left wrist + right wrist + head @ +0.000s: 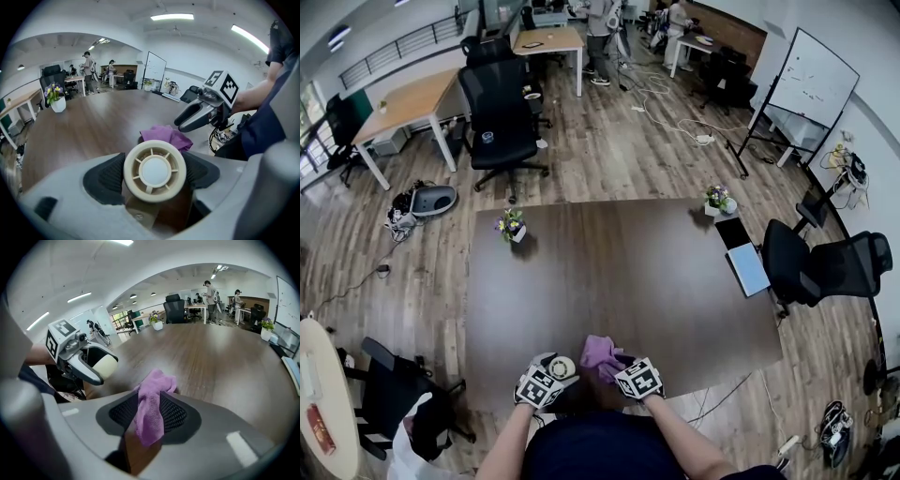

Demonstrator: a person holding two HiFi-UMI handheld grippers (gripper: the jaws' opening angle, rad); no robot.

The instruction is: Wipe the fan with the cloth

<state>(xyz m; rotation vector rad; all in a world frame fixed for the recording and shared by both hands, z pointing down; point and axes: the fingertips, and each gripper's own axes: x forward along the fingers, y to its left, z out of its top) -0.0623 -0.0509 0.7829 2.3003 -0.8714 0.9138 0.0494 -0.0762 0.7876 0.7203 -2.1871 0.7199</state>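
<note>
A small round cream fan [565,367] [154,171] with a spoked face sits between the pads of my left gripper [557,371] [154,174], which is shut on it just above the dark table [628,272] near its front edge. Right beside it lies a purple cloth [600,352] [166,136] [151,414], bunched on the table. My right gripper [617,364] [152,401] stands open around it; one end of the cloth hangs loose between the pads. In the right gripper view the fan [104,365] appears at the left, a short way from the cloth.
Two small flower pots [512,226] [716,198] stand at the table's far corners. A laptop [748,268] lies at the right edge. Office chairs [500,117] [825,267] stand beyond and to the right, a whiteboard [811,80] further back.
</note>
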